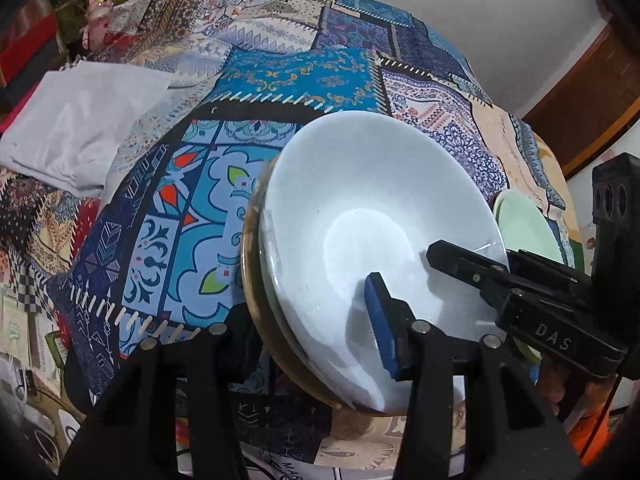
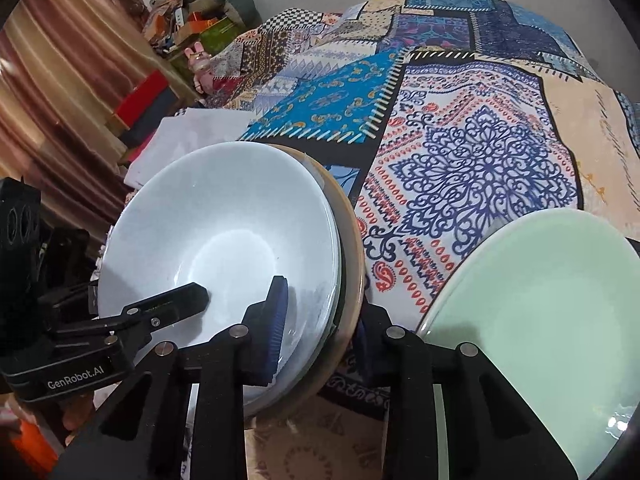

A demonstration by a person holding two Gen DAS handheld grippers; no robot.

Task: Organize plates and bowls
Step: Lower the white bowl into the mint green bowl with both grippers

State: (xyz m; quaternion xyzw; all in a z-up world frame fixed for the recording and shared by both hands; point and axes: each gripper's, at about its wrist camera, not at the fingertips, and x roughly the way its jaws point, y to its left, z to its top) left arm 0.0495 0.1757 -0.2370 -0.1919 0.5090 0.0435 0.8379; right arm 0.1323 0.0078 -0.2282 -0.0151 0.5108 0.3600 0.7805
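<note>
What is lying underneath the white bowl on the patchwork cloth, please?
Under the white bowl a pale green dish edge and a tan rim show. How many dishes are stacked, and their insides, are covered.

Both wrist cameras look steeply down, close over the patterned cloth (image 1: 280,76); both views share the white bowl (image 1: 372,200) (image 2: 224,216).

Patchwork-covered bed (image 2: 480,160): bowl stack (image 2: 224,232), green plate (image 2: 540,300).

Patchwork bedspread (image 2: 460,152), striped curtain (image 2: 60,80), plain pale wall (image 1: 460,20), wooden door (image 1: 592,92)
</note>
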